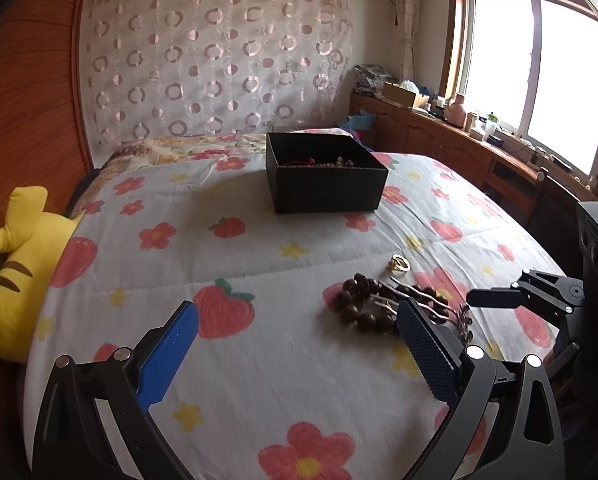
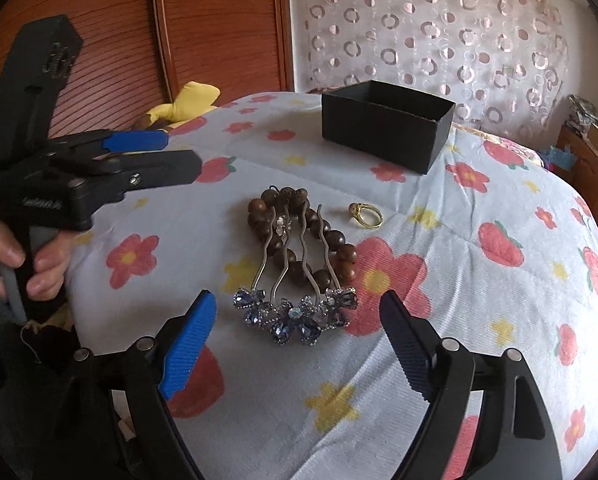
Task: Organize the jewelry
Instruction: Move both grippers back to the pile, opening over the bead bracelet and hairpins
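A brown wooden bead bracelet lies on the flowered bedspread, with a jeweled blue hair comb lying across it. A gold ring lies just to its right. A black open box sits farther back; in the left wrist view it holds beads and red cord. My right gripper is open, its fingers on either side of the comb's jeweled end, just short of it. My left gripper is open and empty, left of the bracelet. It also shows in the right wrist view.
A yellow plush toy lies at the bed's left edge by the wooden wardrobe. A wooden counter with clutter runs under the window on the right. The flowered bedspread spreads around the jewelry.
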Tool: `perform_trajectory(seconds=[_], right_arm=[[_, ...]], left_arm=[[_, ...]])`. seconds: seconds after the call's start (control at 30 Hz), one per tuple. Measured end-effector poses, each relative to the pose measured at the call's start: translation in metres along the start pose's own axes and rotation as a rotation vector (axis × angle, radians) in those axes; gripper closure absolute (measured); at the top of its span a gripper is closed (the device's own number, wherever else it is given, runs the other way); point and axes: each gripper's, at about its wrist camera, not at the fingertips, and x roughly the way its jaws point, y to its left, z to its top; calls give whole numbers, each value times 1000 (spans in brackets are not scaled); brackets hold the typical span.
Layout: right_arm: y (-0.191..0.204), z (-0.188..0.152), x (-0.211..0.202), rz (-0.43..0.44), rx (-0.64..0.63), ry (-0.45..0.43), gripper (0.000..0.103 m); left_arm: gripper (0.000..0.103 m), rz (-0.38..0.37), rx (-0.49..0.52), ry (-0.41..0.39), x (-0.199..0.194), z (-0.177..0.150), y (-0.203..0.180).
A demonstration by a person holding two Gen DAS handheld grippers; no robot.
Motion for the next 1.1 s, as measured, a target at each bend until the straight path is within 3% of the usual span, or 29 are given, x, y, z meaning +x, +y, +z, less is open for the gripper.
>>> perform_trajectory(seconds=[0.27, 0.43, 1.1], right_arm=[[8, 5, 7, -47, -9, 12, 19], [4, 4, 9, -66, 6, 13, 36], [-21, 1, -31, -79, 7, -103, 36]], left_arm=[[8, 1, -2, 3, -3, -9, 0], [8, 0, -2, -3, -4, -10, -1], [8, -3, 16, 75, 20, -3, -12]])
